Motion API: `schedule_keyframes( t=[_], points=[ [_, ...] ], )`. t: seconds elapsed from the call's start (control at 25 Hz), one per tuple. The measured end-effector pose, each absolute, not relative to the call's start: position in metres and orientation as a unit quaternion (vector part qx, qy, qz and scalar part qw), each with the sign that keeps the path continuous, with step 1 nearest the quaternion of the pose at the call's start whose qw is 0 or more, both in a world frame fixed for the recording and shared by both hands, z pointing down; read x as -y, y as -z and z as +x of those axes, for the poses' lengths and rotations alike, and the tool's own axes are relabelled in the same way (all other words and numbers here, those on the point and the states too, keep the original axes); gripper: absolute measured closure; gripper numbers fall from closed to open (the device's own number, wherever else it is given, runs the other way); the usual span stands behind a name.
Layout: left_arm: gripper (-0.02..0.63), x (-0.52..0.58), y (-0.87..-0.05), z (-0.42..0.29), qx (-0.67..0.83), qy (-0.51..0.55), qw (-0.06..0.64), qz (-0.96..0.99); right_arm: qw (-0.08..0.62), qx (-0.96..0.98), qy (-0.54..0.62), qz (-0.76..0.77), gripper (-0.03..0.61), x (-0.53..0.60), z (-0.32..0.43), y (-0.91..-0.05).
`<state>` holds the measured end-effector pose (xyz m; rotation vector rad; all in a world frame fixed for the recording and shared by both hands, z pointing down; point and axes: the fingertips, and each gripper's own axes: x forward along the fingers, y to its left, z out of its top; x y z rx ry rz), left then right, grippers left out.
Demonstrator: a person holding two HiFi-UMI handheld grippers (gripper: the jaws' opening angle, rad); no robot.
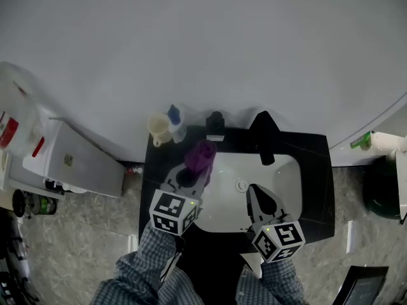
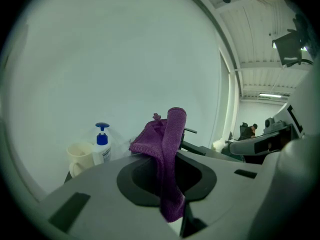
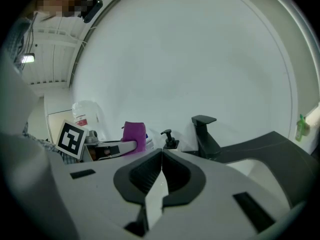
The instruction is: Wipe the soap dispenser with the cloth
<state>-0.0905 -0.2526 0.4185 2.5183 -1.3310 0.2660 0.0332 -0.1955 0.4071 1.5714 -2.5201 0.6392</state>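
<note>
We see both forearms in checked sleeves (image 1: 137,273) reaching up from the bottom edge of the head view, one tong in each hand, marker cubes nearest the body. The left gripper (image 1: 198,168) points toward the upper middle of the frame, over the basin's (image 1: 287,178) left rim. Its jaws are clamped on the purple cloth (image 1: 203,154), which stands up bunched above them and hangs down through the gap. The black soap dispenser (image 1: 215,126) sits on the counter's back edge, just above the cloth in the frame and near it, though we cannot tell whether they touch. The right gripper (image 1: 256,194) hovers over the basin at lower centre, below the black faucet (image 1: 264,142), its jaws pressed together on nothing. A cup (image 1: 159,129) and a blue-topped bottle (image 1: 175,123) stand left of the dispenser.
</note>
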Motion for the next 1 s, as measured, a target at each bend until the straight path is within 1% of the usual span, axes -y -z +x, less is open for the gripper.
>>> schedule_keyframes(
  t=[0.32, 0.56, 1.0],
  points=[
    [0.557, 0.215, -0.406, -0.094, 0.465, -0.079, 0.137, 0.871, 0.049, 0.836, -0.198, 0.51, 0.56, 0.175, 0.027, -0.395],
    [0.556, 0.177, -0.395, -0.089, 0.477, -0.076, 0.121, 0.867, 0.047, 0.849, -0.188, 0.492, 0.56, 0.147, 0.027, -0.385],
    [0.556, 0.062, -0.382, -0.058, 0.5, -0.056, 0.112, 0.857, 0.034, 0.863, -0.173, 0.474, 0.56, 0.032, 0.058, -0.375]
  ],
)
